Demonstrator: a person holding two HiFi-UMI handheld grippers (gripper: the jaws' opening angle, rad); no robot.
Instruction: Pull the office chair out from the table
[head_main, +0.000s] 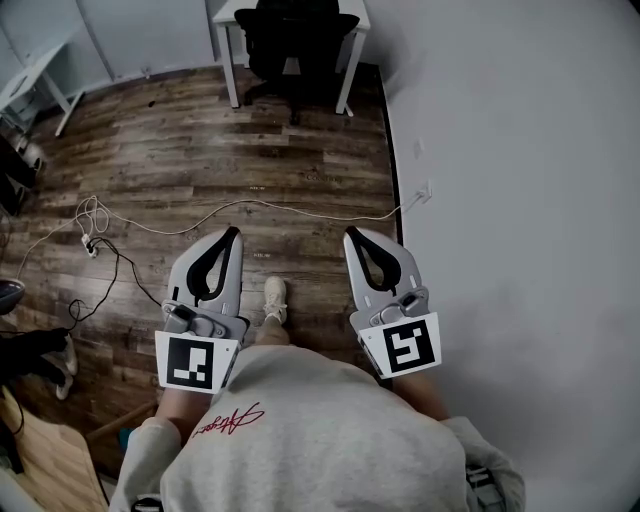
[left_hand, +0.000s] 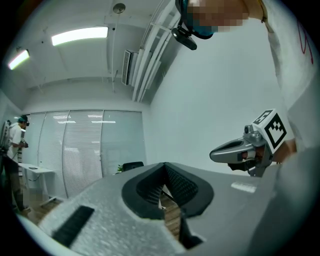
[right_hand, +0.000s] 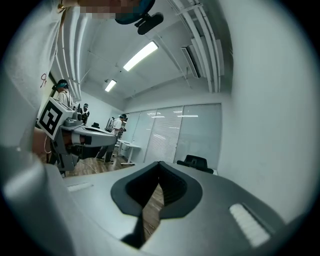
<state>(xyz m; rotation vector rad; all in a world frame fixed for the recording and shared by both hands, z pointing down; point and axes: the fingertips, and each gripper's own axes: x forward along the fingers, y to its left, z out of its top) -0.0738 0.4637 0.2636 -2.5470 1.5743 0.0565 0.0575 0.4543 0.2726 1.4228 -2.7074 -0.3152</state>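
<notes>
Black wheeled office chair (head_main: 300, 45) stands tucked under the white table (head_main: 231, 70) at the far end of the dark wood-plank floor (head_main: 200, 150), by the right wall. Well apart from it, near the person, the left gripper (head_main: 234, 233) and right gripper (head_main: 349, 234) point toward it side by side, each with jaws pressed together on nothing.

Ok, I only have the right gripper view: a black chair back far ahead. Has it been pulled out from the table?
Observer: No. In the head view the office chair is pushed in at the white table, far across the room.
Operator: Anything on the floor between?
Observer: A light cable lies across the wood floor, running toward a wall outlet.
Operator: Left gripper's jaws?
Observer: The left gripper is shut and empty in its own view.
</notes>
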